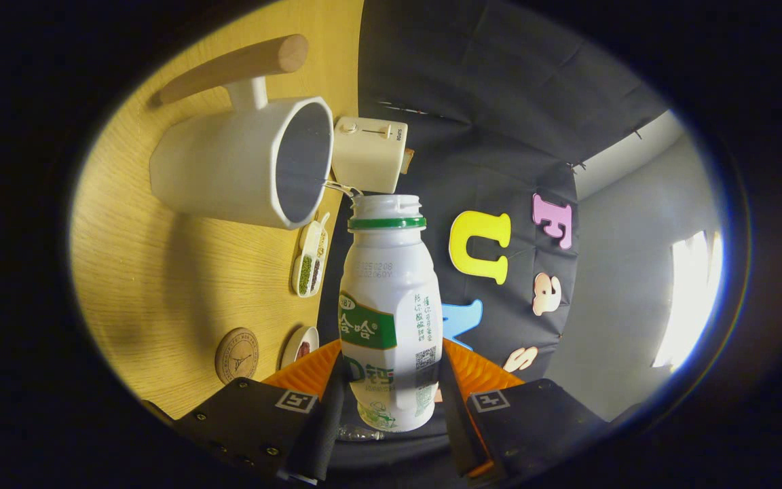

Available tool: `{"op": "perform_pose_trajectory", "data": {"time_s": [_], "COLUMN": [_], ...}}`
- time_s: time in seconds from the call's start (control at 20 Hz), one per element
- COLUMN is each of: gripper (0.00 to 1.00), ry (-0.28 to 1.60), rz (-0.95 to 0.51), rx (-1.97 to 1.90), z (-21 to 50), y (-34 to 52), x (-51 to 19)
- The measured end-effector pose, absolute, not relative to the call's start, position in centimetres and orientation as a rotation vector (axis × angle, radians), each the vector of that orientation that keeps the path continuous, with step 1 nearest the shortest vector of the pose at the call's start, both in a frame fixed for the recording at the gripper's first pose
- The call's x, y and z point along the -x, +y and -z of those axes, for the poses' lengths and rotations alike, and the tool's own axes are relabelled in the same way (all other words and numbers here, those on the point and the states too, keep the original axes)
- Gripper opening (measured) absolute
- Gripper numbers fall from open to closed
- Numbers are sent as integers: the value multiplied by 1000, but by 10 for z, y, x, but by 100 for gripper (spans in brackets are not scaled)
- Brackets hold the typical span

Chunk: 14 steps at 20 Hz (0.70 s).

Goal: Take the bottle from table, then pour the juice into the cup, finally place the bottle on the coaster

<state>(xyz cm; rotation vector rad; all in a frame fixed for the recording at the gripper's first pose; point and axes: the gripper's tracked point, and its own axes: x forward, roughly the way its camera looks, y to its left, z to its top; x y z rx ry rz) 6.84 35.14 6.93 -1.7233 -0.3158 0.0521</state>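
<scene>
- The wooden bench (160,285), pale oak-grained, appears turned on its side because the gripper is rolled over; everything on it sits sideways in the gripper view.
- The big white ceramic cup with a round wooden handle (241,159) stands on the bench, its open mouth facing the bottle's neck. The cup's rim is just beside the bottle's mouth.
- The white plastic drink bottle with a green neck ring and green label (391,305) sits between the jaws, its base low between the fingers and its uncapped mouth pointing away from them toward the cup. A thin clear stream (342,188) bridges the bottle's lip and the cup's rim.
- The gripper (391,401) has its jaws clamped on the bottle's lower body, one finger on each side of it.
- A cream boxy appliance with a slider on its face (369,153) stands beyond the cup, by the bench's far edge.
- A narrow white divided dish holding green and dark grains (311,261) lies just below the cup.
- The round cork-coloured coaster with a stamped design (237,354) lies on the bench near the left finger, well apart from the cup.
- A small white bowl with something reddish inside (300,348) sits just beside the coaster.
</scene>
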Motion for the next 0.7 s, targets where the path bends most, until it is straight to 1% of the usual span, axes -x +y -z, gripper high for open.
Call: {"op": "perform_pose_trajectory", "data": {"time_s": [0.7], "gripper": [67], "ry": [-336], "rz": [-41], "rx": [1761], "z": [-75], "y": [354], "x": [-67]}}
